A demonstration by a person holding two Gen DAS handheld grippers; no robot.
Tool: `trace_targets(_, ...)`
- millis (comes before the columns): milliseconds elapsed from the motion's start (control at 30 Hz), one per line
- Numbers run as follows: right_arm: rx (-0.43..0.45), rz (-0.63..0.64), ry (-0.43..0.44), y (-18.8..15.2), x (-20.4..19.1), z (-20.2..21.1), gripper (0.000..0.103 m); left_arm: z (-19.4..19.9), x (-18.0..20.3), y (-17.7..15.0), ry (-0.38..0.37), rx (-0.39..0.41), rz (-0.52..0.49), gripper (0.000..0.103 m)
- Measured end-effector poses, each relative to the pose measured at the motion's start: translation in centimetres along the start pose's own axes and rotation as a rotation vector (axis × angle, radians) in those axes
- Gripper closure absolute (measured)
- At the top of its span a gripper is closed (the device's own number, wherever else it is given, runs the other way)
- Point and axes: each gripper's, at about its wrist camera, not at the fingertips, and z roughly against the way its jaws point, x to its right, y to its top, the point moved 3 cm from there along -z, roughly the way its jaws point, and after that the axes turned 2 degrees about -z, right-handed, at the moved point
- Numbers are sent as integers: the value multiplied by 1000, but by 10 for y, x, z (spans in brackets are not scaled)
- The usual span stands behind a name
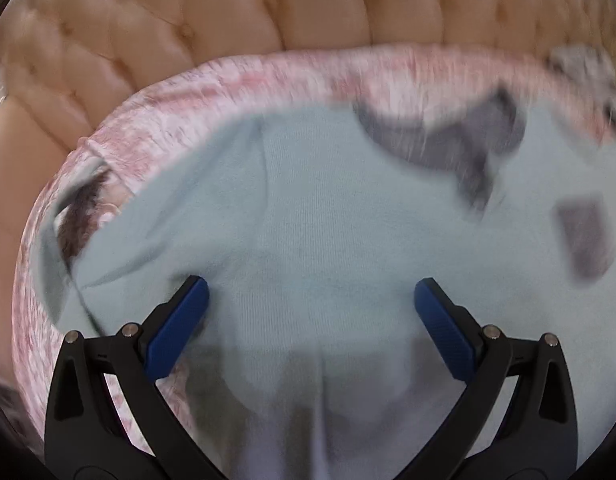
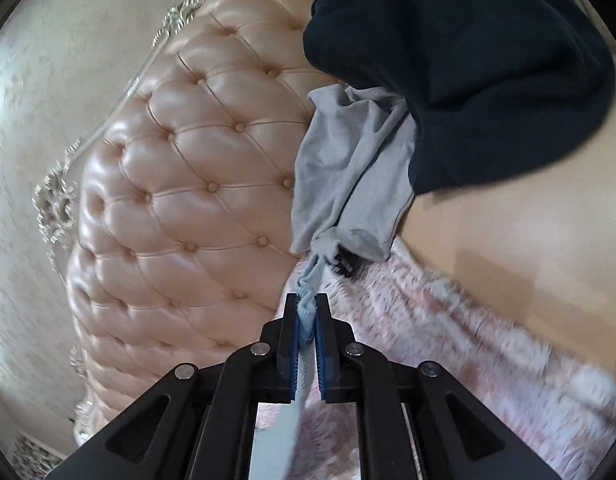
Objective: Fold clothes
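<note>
A pale blue knitted garment (image 1: 308,208) lies spread over the pink patterned bed cover (image 1: 168,120). My left gripper (image 1: 311,286) hovers over its near part, open wide, and nothing sits between the blue pads (image 1: 180,324). In the right wrist view my right gripper (image 2: 306,302) is shut on a bunched edge of the pale blue garment (image 2: 308,312), lifted above the bed; the fabric trails down under the jaws. Blurred grey patches (image 1: 439,136) lie across the far right of the garment; I cannot tell what they are.
A tufted peach headboard (image 2: 196,184) with a silver carved frame (image 2: 56,200) stands behind the bed. A grey garment (image 2: 347,168) and a dark navy one (image 2: 459,72) hang bunched just beyond the right gripper. The pink cover (image 2: 467,344) stretches off to the right.
</note>
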Motion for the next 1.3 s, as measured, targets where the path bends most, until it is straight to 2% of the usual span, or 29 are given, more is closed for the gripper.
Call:
trace_targets(33,10,-2,16,-6,-2,7,96,16,9,13,-20,57,8,0)
trace_targets(100,37,8,49,-24,-6,25,96,31,36,33,-58,109,-34,0)
trace_targets(267,94,90,111,-79,-31,77,96,10,143,76,-76,86,-269,0)
trace_targets(333,105,123,119,-97,-39,91,96,-17,175,85,0,56,-348,0)
trace_targets(433,88,157,102,-108,-45,94,96,-47,203,82,98,21,-442,0)
trace_targets(533,68,144,105,-105,-46,89,96,-49,206,79,122,49,-469,0)
trace_targets(600,75,152,121,-99,-56,87,96,-42,200,81,107,67,-463,0)
trace_targets(667,70,177,138,-96,-72,82,96,-22,178,84,95,133,-410,0)
trace_targets(733,46,255,152,-99,-103,71,96,-4,151,85,51,167,-328,0)
trace_targets(833,-19,404,172,-120,-162,44,96,10,108,77,-11,158,-229,0)
trace_targets(967,-140,647,162,-191,-232,-9,96,20,48,50,-71,113,-97,0)
trace_targets(1067,-249,780,152,-266,-262,-56,96,24,4,25,-75,86,-16,0)
trace_targets(1200,-363,962,67,-372,-269,-114,96,23,-45,-9,-55,44,64,0)
trace_targets(1300,-417,1086,-69,-438,-247,-155,96,19,-68,-27,-54,15,89,0)
